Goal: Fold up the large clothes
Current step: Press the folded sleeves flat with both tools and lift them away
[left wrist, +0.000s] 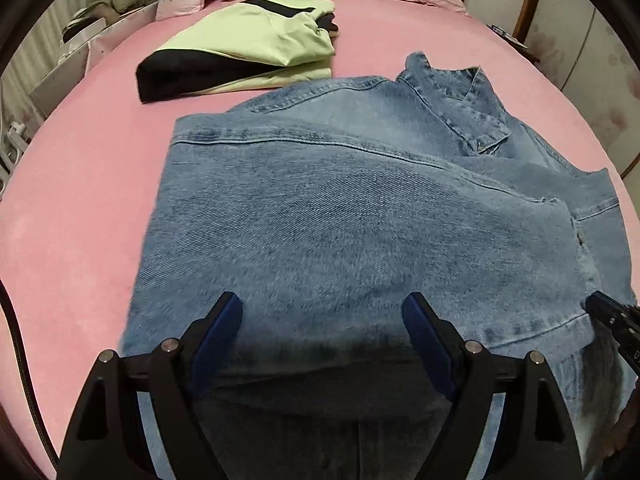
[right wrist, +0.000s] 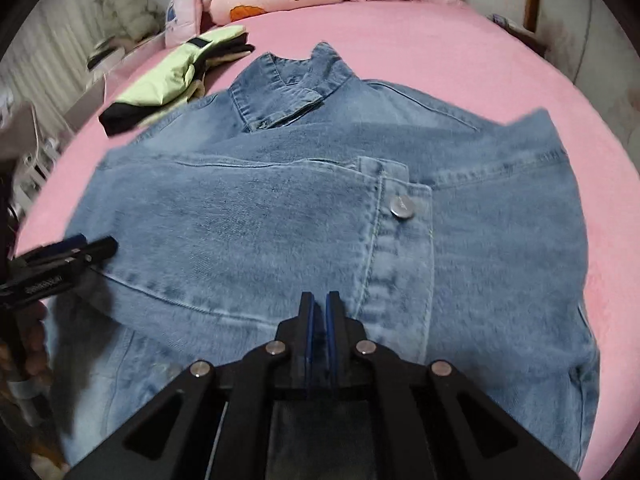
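The denim jacket (left wrist: 360, 216) lies partly folded on the pink bed (left wrist: 80, 208), below the folded green garment (left wrist: 248, 48), with the left tool (left wrist: 322, 320) spread wide above it, seemingly ready to grip, and the right tool (right wrist: 320, 320) clenched, apparently empty.

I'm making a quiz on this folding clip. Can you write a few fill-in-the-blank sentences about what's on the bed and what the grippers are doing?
1. The denim jacket lies on a bed sheet coloured ____.
2. The left gripper has its jaws ____.
3. The right gripper has its jaws nearly ____.
4. The folded garment beyond the jacket is black and light ____.

Missing words: pink; open; shut; green
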Demonstrator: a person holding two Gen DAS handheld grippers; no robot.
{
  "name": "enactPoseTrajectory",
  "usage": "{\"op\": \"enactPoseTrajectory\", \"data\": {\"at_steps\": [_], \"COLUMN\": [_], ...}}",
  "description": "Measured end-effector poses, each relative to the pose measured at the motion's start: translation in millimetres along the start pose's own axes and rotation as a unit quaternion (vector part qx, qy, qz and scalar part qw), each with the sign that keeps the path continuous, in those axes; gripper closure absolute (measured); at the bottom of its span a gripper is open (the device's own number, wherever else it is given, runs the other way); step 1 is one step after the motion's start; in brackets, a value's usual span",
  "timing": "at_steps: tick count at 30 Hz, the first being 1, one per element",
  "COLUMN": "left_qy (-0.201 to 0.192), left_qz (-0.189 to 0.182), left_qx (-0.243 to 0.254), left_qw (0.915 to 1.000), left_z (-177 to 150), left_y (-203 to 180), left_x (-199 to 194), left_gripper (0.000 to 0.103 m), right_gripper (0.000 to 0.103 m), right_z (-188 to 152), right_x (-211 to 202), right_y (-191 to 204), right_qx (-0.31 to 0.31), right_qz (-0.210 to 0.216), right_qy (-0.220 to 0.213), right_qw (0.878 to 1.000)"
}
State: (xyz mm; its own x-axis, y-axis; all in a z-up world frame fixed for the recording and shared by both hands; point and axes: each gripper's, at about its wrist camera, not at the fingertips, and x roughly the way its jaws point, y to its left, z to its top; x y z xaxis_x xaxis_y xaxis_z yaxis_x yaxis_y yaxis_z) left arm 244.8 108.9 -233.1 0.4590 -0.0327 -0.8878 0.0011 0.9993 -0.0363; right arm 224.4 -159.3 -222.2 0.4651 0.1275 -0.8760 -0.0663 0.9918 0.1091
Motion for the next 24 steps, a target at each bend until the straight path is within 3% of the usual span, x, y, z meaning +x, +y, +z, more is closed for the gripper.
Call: {"op": "enactPoseTrajectory", "data": {"at_steps": [8,10,12,14,18,24], "left_qy": [-0.068,-0.086,-0.102,-0.115,-0.163,-0.169], "left_qz": [0.005,0.000,-0.003,-0.001,-0.002,0.001], "left_qx": [0.042,0.047,0.044,0.041,0.040,0.046], "left_qw": [0.9968,0.9952,0.9938,0.9925,0.9858,0.9845], "left_z": [-21,-31,-41,-53,-84,-122], "left_y": [-13,-12,-11,-10,-8,1], "left_x": [-93,-120,-143,-161,-197,-222], "left_gripper": [0.014,0.014,0.014,0.014,0.014,0.014], "right_gripper": [0.092,0.084,0.070,0.066,0.065,0.065], "right_z": [-17,-26,-37,-47,-71,-102], "right_x": [-71,-98,-124,-144,-181,-210], "right_y": [5,9,11,11,11,9], "right_qx": [0.021,0.013,0.007,0.005,0.002,-0.002], "right_qz": [0.009,0.004,-0.001,0.000,0.003,0.011], "right_qy": [-0.034,-0.052,-0.076,-0.096,-0.123,-0.148], "right_qw": [0.999,0.999,0.997,0.995,0.992,0.989]}}
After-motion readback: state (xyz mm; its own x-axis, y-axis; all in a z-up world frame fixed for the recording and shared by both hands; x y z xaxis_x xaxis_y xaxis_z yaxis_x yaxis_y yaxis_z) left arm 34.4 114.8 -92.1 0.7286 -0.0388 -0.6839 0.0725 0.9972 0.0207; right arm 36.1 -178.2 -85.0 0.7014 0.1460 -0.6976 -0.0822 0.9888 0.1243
